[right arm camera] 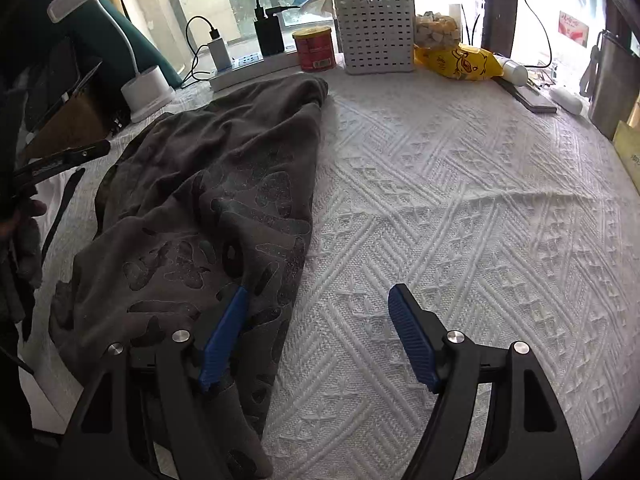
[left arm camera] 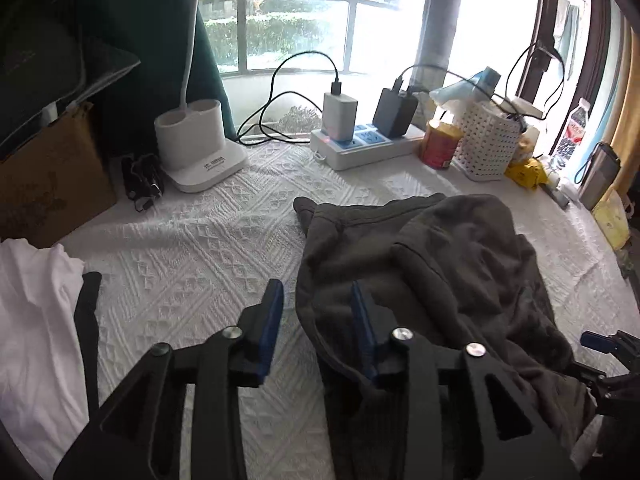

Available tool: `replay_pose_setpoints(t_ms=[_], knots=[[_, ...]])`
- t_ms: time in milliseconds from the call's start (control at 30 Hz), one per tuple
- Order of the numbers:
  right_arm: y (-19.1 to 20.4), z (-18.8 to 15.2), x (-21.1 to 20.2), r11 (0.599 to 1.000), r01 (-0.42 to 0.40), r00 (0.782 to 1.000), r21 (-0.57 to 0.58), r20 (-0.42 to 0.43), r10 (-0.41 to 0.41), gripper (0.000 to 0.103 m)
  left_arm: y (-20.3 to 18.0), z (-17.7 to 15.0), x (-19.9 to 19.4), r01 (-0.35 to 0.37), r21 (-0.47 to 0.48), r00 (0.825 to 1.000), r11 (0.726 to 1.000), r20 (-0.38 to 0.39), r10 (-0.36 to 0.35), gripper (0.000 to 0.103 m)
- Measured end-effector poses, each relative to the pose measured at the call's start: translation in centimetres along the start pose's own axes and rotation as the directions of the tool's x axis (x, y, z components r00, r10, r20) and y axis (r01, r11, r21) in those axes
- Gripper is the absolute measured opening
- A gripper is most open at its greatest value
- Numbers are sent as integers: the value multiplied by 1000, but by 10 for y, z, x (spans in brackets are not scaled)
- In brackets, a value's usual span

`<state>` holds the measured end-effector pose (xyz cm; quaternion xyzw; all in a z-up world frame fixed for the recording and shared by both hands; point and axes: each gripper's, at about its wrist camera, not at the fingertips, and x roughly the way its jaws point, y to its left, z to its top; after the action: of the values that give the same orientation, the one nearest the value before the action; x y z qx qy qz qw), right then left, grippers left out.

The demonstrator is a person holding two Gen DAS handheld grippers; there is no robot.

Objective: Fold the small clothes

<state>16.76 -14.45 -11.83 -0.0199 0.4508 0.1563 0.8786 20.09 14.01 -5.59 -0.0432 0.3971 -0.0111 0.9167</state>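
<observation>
Jaws apart; white basket [right arm camera: 375, 32] stuffed full

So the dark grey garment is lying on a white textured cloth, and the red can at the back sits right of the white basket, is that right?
Not quite. The dark grey garment does lie on the white textured cloth, but the red can sits left of the white basket, not right of it. The right wrist view shows this; the left wrist view agrees.
</observation>
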Motion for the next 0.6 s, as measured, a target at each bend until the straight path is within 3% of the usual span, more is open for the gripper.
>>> replay_pose_setpoints(t_ms=[67,167,300,400,467,600], knots=[[1,-1,-3,1000,2,1000,-3,7,-2,77,-3,-3,-22,25,-9,999,1000,36,-25,48],[0,-5,-7,1000,5,1000,1,16,-5,77,-12,-12,-44,107,-24,993,994,47,-106,49],[-1,-11,-16,1000,12,999,4,30,-12,77,-40,-40,-41,236,19,971,971,-53,-235,49],[-1,-16,-22,1000,15,999,8,41,-15,77,-62,-65,-47,292,31,954,956,-77,-289,49],[-2,-20,-24,1000,19,999,13,45,-20,77,-78,-78,-49,352,52,932,935,-111,-344,49],[-6,-27,-30,999,22,998,38,50,-24,77,-85,-93,-40,351,52,928,935,-152,-340,49]])
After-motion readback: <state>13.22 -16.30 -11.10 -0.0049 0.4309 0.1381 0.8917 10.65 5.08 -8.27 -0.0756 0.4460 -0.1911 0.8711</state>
